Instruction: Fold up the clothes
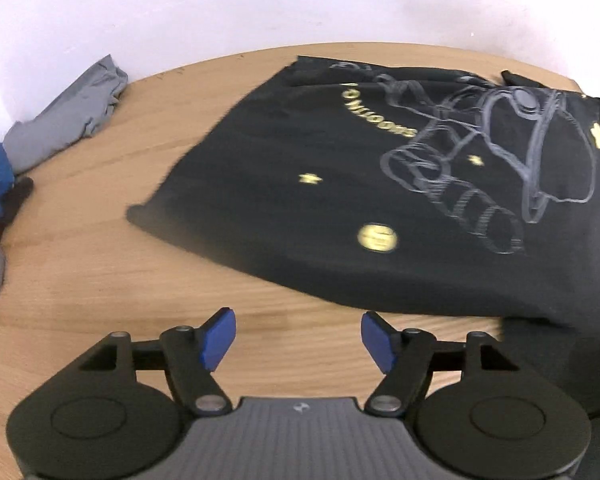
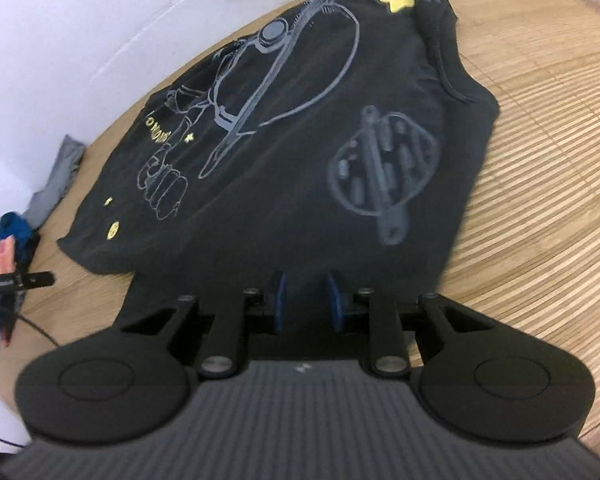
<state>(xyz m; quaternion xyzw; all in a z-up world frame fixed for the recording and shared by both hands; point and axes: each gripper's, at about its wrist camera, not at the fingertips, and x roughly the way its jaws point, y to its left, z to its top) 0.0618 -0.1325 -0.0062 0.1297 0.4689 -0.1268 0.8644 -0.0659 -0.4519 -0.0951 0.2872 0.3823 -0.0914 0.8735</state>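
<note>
The black T-shirt (image 1: 340,208) is laid print-up on the wooden counter (image 1: 100,272), apparently part-folded to a rough rectangle, so further folds are judged to remain; a crumpled grey garment (image 1: 68,116) is left waiting by the wall. The left gripper (image 1: 298,338) is held released over bare wood, while the right gripper (image 2: 309,300) is part-opened over the shirt's soft near edge; whether cloth is pinched cannot be told.
</note>
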